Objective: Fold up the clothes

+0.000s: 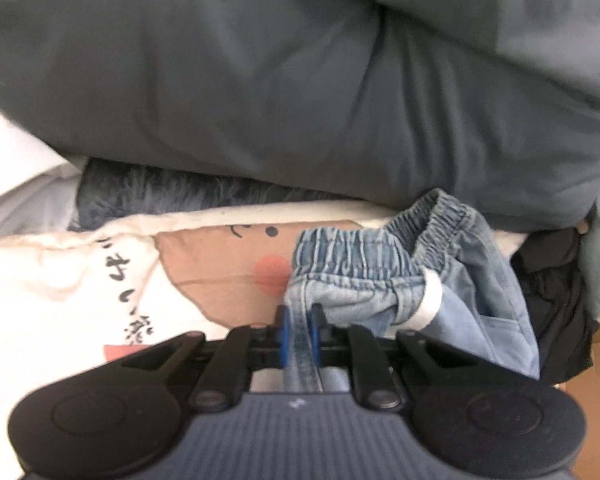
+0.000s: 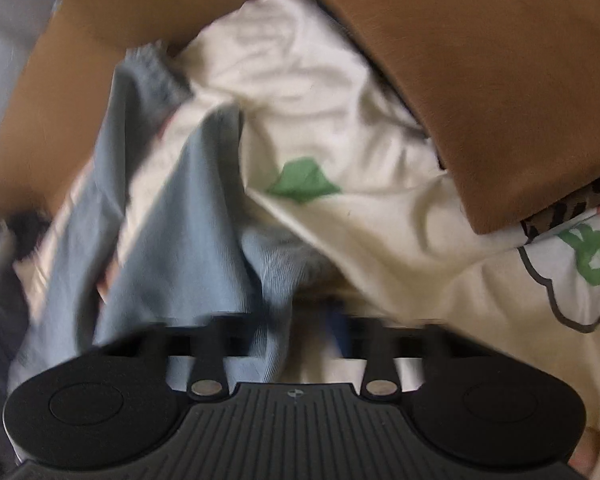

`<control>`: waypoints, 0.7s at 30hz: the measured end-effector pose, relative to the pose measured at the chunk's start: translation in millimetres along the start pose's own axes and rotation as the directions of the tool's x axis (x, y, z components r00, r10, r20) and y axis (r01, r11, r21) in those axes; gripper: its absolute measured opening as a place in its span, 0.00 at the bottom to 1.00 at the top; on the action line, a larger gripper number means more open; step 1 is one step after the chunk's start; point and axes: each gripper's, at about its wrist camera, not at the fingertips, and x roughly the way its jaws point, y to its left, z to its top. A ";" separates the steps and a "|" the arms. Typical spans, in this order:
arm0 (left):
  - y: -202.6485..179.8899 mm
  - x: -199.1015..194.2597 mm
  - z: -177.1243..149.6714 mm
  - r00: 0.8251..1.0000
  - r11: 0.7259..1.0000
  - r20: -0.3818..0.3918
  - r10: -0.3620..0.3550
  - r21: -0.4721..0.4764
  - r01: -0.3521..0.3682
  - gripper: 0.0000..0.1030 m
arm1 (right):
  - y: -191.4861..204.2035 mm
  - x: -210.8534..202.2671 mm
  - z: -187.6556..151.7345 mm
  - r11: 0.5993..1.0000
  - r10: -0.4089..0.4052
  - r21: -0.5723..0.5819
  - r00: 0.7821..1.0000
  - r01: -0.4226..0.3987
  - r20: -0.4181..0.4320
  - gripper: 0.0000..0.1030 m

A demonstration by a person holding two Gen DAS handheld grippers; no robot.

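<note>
In the left wrist view, light blue denim shorts (image 1: 380,272) with an elastic waistband lie bunched on a cream printed cloth (image 1: 60,280). My left gripper (image 1: 300,332) is shut on a denim edge, which runs between its blue pads (image 1: 285,334) and down toward the body. In the blurred right wrist view, a pale blue garment (image 2: 188,220) drapes over a cream shirt with a green print (image 2: 320,120). A fold of the blue garment passes through the middle of my right gripper (image 2: 300,316), which is shut on it. Cloth hides its fingertips.
A big grey pillow or duvet (image 1: 260,80) fills the top of the left view, over a fluffy blue-grey item (image 1: 160,196). A black garment (image 1: 556,300) lies at the right. Brown cardboard box flaps (image 2: 480,80) surround the clothes in the right view.
</note>
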 end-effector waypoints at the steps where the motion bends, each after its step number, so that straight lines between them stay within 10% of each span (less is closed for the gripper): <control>1: 0.2 -5.8 0.6 1.000 1.000 0.002 -0.001 -0.001 0.001 0.10 | -3.3 -1.8 3.0 0.999 0.020 0.031 1.000 -0.020 0.010 0.02; 21: 49.9 -86.9 -6.9 0.999 0.999 -0.021 0.037 -0.020 -0.037 0.07 | -3.2 -132.7 -3.5 1.000 -0.011 -0.011 0.990 0.013 0.144 0.02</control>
